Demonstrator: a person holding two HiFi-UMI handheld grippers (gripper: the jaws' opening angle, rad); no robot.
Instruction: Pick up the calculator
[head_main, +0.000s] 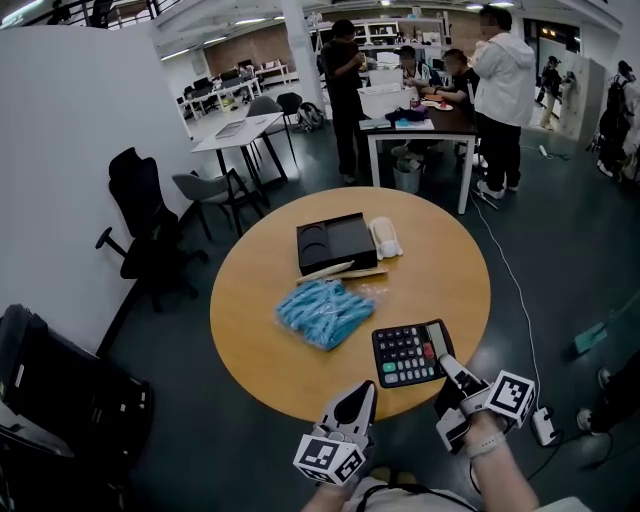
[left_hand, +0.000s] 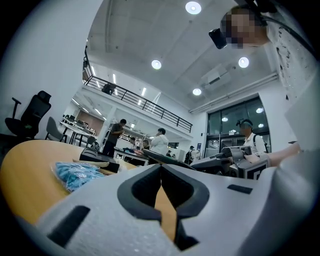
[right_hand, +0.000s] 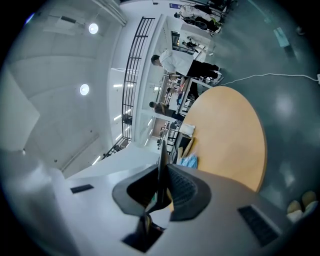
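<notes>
One black rectangular plastic calculator (head_main: 410, 352) being pinched at its corner by right gripper (head_main: 448, 366), left gripper (head_main: 366, 388) hovering clenched, empty.

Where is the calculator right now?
In the head view the calculator is at the near right edge of the table, right of the blue bundle, its corner pinched by the right gripper.

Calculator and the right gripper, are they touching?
Touching. In the right gripper view, the right gripper's jaws pinch the calculator's thin edge.
</notes>
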